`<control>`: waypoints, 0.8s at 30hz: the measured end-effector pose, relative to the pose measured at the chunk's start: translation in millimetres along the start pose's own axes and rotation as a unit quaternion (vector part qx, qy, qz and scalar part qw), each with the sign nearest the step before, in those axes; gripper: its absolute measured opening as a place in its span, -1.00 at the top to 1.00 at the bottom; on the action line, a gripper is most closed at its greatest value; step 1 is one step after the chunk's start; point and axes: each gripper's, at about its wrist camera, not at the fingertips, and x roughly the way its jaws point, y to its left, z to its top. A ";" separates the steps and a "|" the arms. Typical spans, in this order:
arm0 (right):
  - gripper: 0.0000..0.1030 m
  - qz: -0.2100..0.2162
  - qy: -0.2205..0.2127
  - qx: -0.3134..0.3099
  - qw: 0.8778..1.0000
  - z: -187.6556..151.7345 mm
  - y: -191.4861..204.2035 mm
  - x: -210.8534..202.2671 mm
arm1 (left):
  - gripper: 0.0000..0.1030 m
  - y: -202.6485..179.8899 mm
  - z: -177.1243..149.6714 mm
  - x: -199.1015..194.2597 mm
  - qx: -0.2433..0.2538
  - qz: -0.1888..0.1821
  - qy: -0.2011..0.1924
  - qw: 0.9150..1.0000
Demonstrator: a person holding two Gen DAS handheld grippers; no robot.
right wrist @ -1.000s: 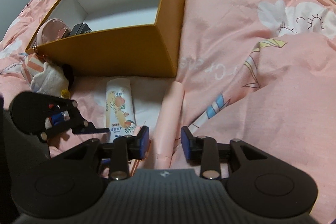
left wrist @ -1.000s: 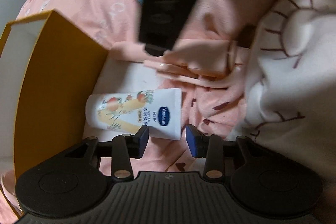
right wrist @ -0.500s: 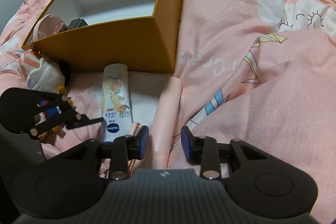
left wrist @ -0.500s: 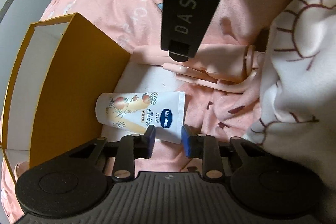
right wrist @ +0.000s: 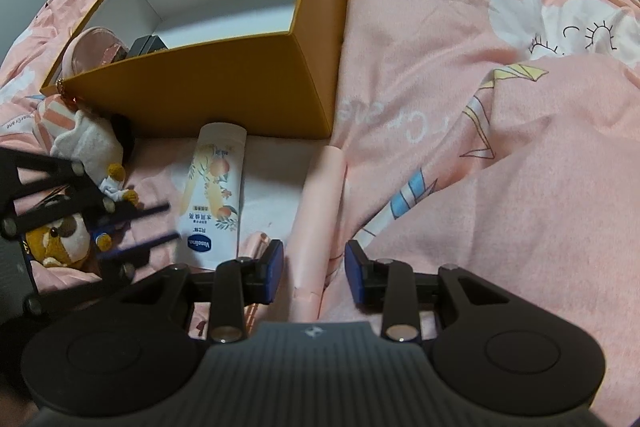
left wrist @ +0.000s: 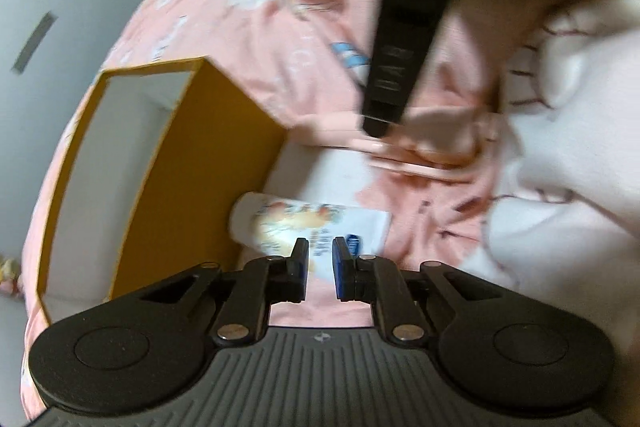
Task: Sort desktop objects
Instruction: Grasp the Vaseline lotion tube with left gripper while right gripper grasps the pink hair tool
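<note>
Most sorting is still ahead. On the left, only a pink pouch [right wrist: 94, 47] and a dark item [right wrist: 148, 45] sit in the yellow box [right wrist: 224, 79]; the plush toys [right wrist: 86, 147], lotion tube [right wrist: 214, 187] and pink stick [right wrist: 318, 211] still lie on the bed.

My left hand-held gripper [left wrist: 321, 261] has just been closing, now nearly clenched on nothing, and it sits higher above the tube than before. My right hand-held gripper [right wrist: 314, 265] straddles the stick, released, unmoved.

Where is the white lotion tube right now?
In the right wrist view the lotion tube lies on the bedspread, its cap against the orange box.
</note>
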 end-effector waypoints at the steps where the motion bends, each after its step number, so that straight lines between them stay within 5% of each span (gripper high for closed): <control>1: 0.30 0.001 0.000 0.002 1.000 0.0 -0.7 0.1 | 0.67 -2.1 -0.3 4.2 0.007 -0.013 0.002 1.000; 5: 0.30 0.004 0.000 0.005 1.000 0.8 -2.5 0.3 | 0.40 -10.5 -2.7 20.1 0.015 -0.050 0.023 0.998; 9: 0.30 0.005 0.001 0.001 1.000 0.9 -3.1 0.5 | 0.04 -22.8 -1.8 19.5 0.045 -0.043 0.031 0.998; 19: 0.31 0.010 -0.002 0.001 1.000 1.7 -3.4 -2.7 | 0.00 -44.7 -0.7 38.8 0.088 0.020 0.026 0.996; 24: 0.31 0.010 -0.008 0.000 1.000 1.1 0.6 -16.4 | 0.17 -44.7 -4.5 25.1 0.083 0.054 0.010 0.995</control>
